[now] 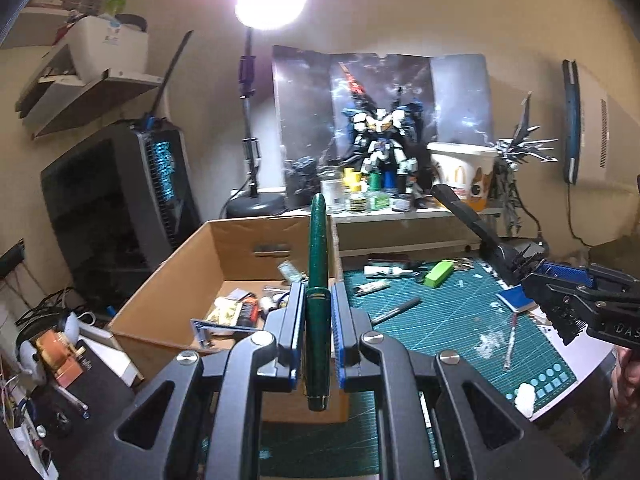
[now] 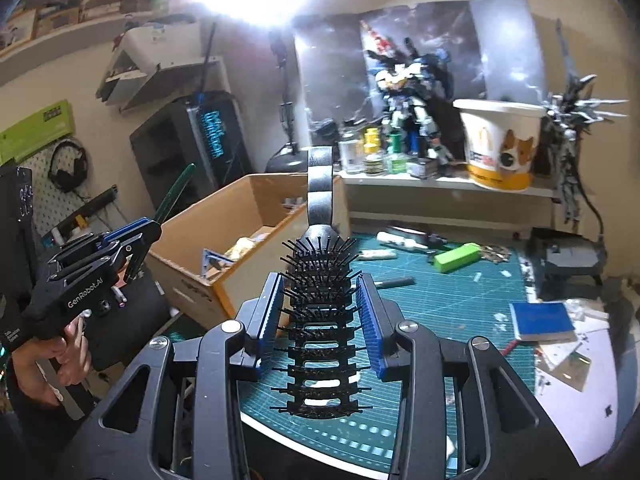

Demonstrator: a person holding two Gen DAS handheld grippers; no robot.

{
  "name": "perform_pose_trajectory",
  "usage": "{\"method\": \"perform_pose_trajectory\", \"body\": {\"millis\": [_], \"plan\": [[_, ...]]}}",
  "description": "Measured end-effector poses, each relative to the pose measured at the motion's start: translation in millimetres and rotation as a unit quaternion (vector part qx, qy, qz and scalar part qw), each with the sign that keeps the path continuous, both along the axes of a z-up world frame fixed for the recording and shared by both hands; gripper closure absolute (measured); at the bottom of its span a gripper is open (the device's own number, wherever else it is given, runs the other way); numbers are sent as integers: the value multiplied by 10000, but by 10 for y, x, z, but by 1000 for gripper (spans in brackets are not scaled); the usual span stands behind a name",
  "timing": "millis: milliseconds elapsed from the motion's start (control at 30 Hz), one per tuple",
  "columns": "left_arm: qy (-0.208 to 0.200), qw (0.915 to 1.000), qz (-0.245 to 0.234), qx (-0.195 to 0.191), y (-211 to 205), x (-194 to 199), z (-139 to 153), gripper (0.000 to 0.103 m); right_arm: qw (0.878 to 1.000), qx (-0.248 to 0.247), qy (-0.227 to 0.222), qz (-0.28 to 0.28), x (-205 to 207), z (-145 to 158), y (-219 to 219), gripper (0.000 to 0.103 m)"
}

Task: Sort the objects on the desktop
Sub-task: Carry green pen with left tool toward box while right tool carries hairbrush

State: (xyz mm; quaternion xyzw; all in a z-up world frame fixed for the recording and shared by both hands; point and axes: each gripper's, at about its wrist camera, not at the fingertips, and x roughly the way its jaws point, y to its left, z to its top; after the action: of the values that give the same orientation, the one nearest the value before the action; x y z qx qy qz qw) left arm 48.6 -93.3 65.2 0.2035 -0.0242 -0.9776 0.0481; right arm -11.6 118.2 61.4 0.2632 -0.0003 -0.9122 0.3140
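The cardboard box (image 1: pixel 176 292) sits off the left edge of the green cutting mat (image 1: pixel 452 320), already half full of odds and ends. Only the right camera catches the blue notebook (image 2: pixel 542 320) clearly, with bare mat around it. The right gripper (image 2: pixel 320 312) is clamped on a black hairbrush (image 2: pixel 320 320), handle pointing away. The left gripper (image 1: pixel 318 316) pinches a green pen (image 1: pixel 318 280) upright, right over the box's near corner.

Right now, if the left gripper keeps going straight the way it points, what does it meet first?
Most likely the cardboard box. The left gripper, shut on a green pen, points slightly downward over the box's open top, so the pen tip would reach its far wall or contents first. Depth is unclear.
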Motion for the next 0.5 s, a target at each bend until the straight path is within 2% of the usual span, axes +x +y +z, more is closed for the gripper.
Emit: {"method": "perform_pose_trajectory", "body": {"millis": [500], "plan": [[-37, 9967, 809, 54, -517, 400, 3, 90, 9960, -5, 43, 895, 122, 0, -634, 68]]}}
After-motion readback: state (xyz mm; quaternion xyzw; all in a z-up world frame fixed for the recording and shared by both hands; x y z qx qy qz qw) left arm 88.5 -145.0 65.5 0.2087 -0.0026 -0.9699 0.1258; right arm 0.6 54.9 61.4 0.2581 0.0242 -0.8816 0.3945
